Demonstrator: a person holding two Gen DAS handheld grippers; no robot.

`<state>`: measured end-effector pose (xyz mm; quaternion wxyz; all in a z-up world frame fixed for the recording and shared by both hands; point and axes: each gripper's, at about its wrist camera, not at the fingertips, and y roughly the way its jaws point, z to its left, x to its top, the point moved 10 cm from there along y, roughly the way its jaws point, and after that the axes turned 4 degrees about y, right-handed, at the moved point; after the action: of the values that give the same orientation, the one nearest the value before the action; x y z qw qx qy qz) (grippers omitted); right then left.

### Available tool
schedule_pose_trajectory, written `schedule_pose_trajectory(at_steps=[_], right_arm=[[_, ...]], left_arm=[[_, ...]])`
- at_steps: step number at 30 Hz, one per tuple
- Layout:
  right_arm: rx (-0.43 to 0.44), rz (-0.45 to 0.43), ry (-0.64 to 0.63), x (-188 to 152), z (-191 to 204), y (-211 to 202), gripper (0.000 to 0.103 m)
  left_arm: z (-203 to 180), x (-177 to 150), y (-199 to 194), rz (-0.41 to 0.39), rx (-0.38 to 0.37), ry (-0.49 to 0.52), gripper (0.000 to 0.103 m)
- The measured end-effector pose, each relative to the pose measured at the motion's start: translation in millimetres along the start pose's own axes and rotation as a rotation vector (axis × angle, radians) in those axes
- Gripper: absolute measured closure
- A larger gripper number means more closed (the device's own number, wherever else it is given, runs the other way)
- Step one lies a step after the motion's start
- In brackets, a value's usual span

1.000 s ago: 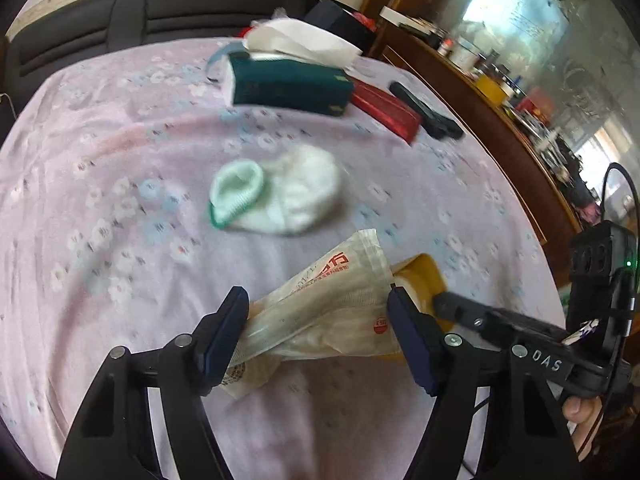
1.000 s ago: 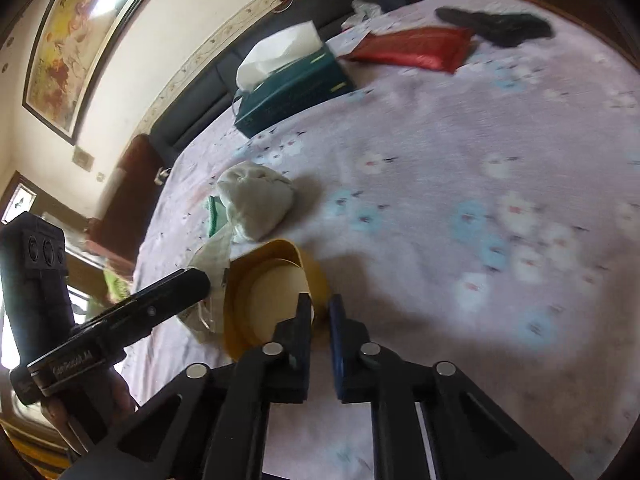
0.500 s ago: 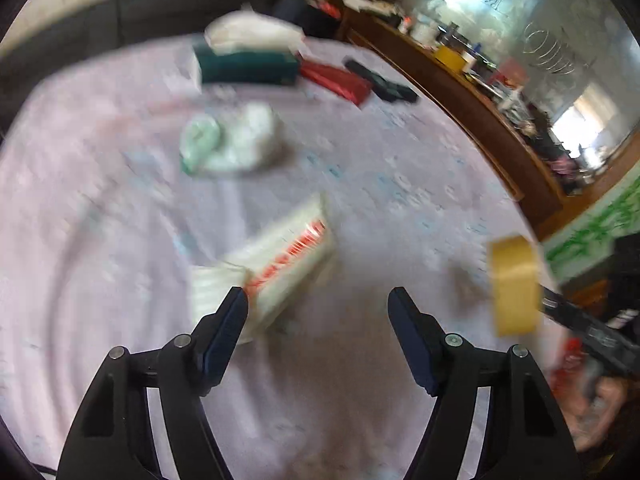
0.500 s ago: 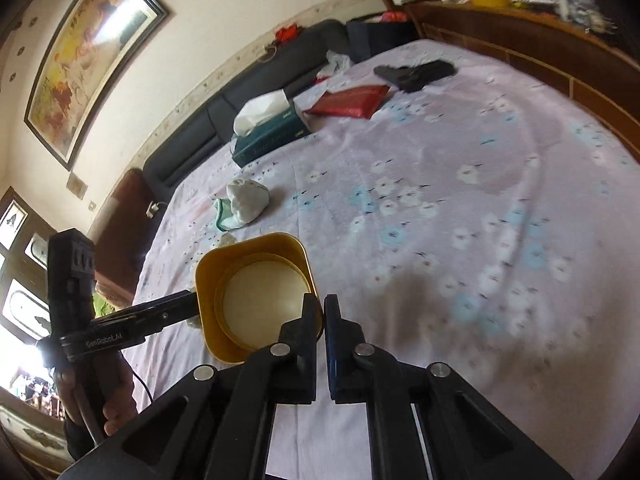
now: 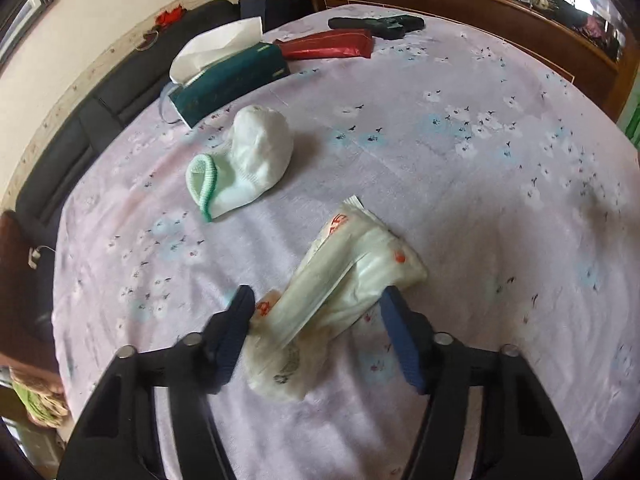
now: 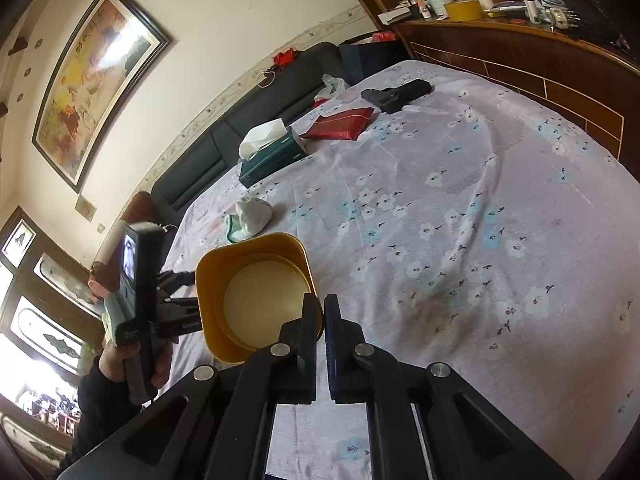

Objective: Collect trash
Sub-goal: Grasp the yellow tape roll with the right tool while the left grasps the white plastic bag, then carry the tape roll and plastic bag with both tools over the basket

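A crumpled clear plastic wrapper (image 5: 340, 280) with red print lies on the lilac flowered bedspread (image 5: 480, 160). My left gripper (image 5: 320, 316) is open, its jaws on either side of the wrapper's near end. A white sock with a green cuff (image 5: 244, 164) lies further back; it also shows in the right wrist view (image 6: 250, 214). My right gripper (image 6: 320, 312) is shut on the rim of a yellow bin (image 6: 256, 296) and holds it above the bed, opening toward the camera. The left gripper's handle (image 6: 136, 304) is at the bin's left.
A dark green tissue box (image 5: 224, 76), a red pouch (image 5: 328, 46) and a black object (image 5: 380, 24) lie at the far side of the bed. A black headboard (image 5: 100, 92) runs behind. A cluttered wooden ledge (image 6: 520, 32) borders the right.
The yellow bin has been lifted off the bed and away from the wrapper. My left gripper swung away and came back around the wrapper's near end.
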<state>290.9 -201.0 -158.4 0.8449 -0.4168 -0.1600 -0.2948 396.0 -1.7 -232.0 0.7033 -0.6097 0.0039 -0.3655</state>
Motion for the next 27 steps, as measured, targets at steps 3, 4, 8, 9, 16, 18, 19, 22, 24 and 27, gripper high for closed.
schedule_pose_trajectory(at_steps=[3, 4, 8, 9, 16, 18, 19, 22, 24, 27], right_arm=[[0.006, -0.006, 0.005, 1, -2, -2, 0.100], [0.007, -0.007, 0.007, 0, -3, -3, 0.100], [0.011, -0.011, 0.016, -2, -7, -7, 0.100], [0.010, -0.017, 0.020, -3, -8, -10, 0.100], [0.011, -0.067, 0.040, -8, -12, -44, 0.099], [0.010, -0.086, 0.041, -10, -11, -57, 0.099], [0.013, -0.097, 0.041, -12, -10, -65, 0.099], [0.001, -0.144, 0.028, -21, -8, -98, 0.099], [-0.011, -0.177, 0.015, -27, -6, -119, 0.099], [-0.038, -0.239, 0.007, -38, -8, -157, 0.099]], left_arm=[[10, -5, -10, -0.025, 0.004, -0.059, 0.073], [11, -7, -11, -0.024, -0.005, -0.078, 0.076], [14, -11, -17, -0.050, -0.003, -0.125, 0.083], [13, -13, -21, -0.058, -0.001, -0.133, 0.084], [-16, -21, -91, -0.197, -0.160, -0.312, 0.086], [-30, -26, -116, -0.232, -0.195, -0.356, 0.086], [-36, -27, -125, -0.248, -0.206, -0.370, 0.086], [-64, -35, -158, -0.294, -0.240, -0.398, 0.086], [-83, -36, -180, -0.333, -0.261, -0.398, 0.086], [-112, -34, -215, -0.390, -0.301, -0.389, 0.086]])
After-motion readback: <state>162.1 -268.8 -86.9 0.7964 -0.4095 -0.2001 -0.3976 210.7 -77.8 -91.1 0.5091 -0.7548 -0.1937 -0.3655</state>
